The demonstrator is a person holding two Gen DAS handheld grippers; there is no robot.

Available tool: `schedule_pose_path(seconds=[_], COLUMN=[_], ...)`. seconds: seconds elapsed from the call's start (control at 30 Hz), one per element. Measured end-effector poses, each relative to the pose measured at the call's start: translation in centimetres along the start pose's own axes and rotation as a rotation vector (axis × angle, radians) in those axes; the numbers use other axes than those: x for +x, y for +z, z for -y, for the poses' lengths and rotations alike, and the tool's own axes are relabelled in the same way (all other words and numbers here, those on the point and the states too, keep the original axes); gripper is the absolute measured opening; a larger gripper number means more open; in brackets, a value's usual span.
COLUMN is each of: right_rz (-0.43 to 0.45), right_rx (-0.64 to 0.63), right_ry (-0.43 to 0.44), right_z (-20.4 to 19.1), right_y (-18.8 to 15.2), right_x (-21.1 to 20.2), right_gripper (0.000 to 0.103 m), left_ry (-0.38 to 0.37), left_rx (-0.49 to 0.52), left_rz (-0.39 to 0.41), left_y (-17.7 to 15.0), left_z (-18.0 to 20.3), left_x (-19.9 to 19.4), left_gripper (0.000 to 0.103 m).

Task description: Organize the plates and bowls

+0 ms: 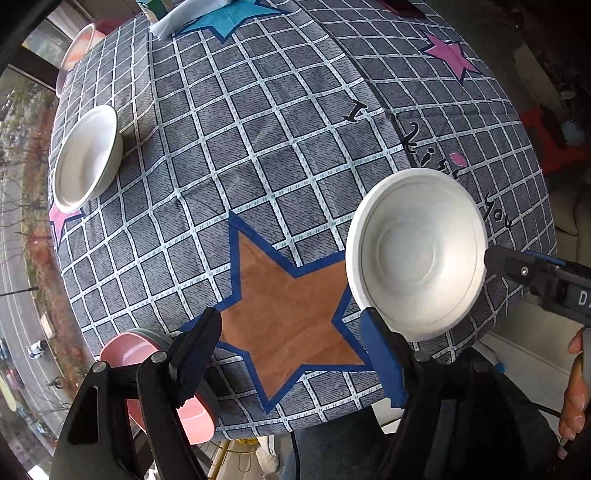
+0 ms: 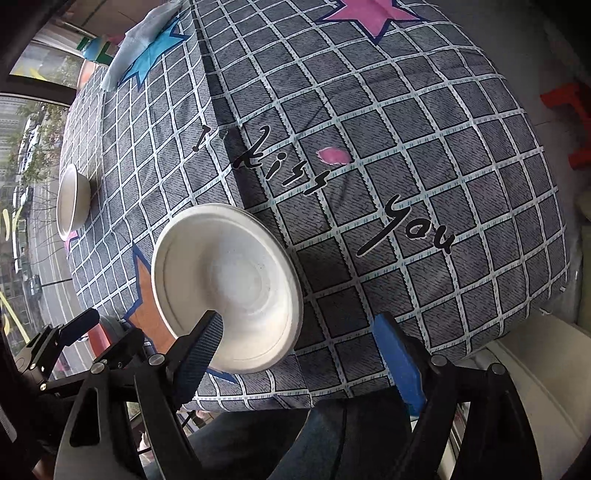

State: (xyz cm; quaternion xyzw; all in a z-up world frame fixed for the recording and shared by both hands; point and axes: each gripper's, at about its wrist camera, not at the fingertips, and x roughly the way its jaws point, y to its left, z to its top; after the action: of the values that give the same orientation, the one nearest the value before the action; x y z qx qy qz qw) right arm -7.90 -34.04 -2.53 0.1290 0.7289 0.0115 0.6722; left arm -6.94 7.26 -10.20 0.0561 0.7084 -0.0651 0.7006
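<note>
A white bowl [image 1: 417, 254] [image 2: 225, 284] sits near the table's front edge. A second white bowl [image 1: 86, 158] [image 2: 72, 201] sits at the far left. A pink plate [image 1: 162, 384] lies at the front left corner, partly under my left finger. Another pink dish [image 1: 79, 48] is at the far left back edge. My left gripper [image 1: 291, 350] is open and empty above the brown star. My right gripper [image 2: 299, 350] is open, its left finger over the near white bowl's rim; it also shows in the left wrist view [image 1: 517, 267] beside that bowl.
The table [image 1: 258, 147] is covered by a grey checked cloth with stars and lettering. A folded light-blue cloth [image 1: 184, 16] [image 2: 140, 33] lies at the back. A window is on the left; an orange stool [image 2: 576, 122] stands on the right.
</note>
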Motion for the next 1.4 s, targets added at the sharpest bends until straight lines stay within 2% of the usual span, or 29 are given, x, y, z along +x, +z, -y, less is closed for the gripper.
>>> schedule_pose_path(seconds=[0.17,0.37,0.5,0.63,0.83,1.07,1.33,1.4], right_rz=[0.046,-0.018,-0.074,-0.114,-0.165,-0.161,-0.094,-0.075], right_rx=[0.077,0.129,0.113,0.07,-0.002,-0.052,-0.033,-0.042], right_ry=[0.005,0.095,0.147,0.162,0.205,0.186,0.164,0.133], right_z=[0.7,1.1,0.5,-0.4,-2.1,-2.6,-1.7,-1.7], right_y=[1.0,1.2,1.3,1.3,1.1,1.1,1.7,1.6], right_x=[-0.5,1.4,2.8,4.0,4.9,4.8,3.4,2.9], right_gripper=[0.085,0.085,0.085,0.085,0.085,0.085,0.085,0.085], left_ry=[0.054,0.121,0.157,0.18,0.194,0.201,0.204,0.192], left_rx=[0.001,0.038,0.066,0.082,0.066,0.066,0.084,0.091], left_rz=[0.003,-0.013,-0.024,-0.032,-0.038,-0.046,-0.046,-0.03], left_y=[-0.1,0.4,0.4,0.3,0.2,0.3,0.4,0.4], left_z=[-1.2,-1.2,-0.8,-0.6,-0.7,-0.7,-0.2,0.0], left_x=[-0.9,-1.3,-1.4,-1.3,-1.3,-1.1,-1.1,-1.4], left_gripper=[0.08,0.08,0.08,0.08,0.08,0.08,0.08,0.08])
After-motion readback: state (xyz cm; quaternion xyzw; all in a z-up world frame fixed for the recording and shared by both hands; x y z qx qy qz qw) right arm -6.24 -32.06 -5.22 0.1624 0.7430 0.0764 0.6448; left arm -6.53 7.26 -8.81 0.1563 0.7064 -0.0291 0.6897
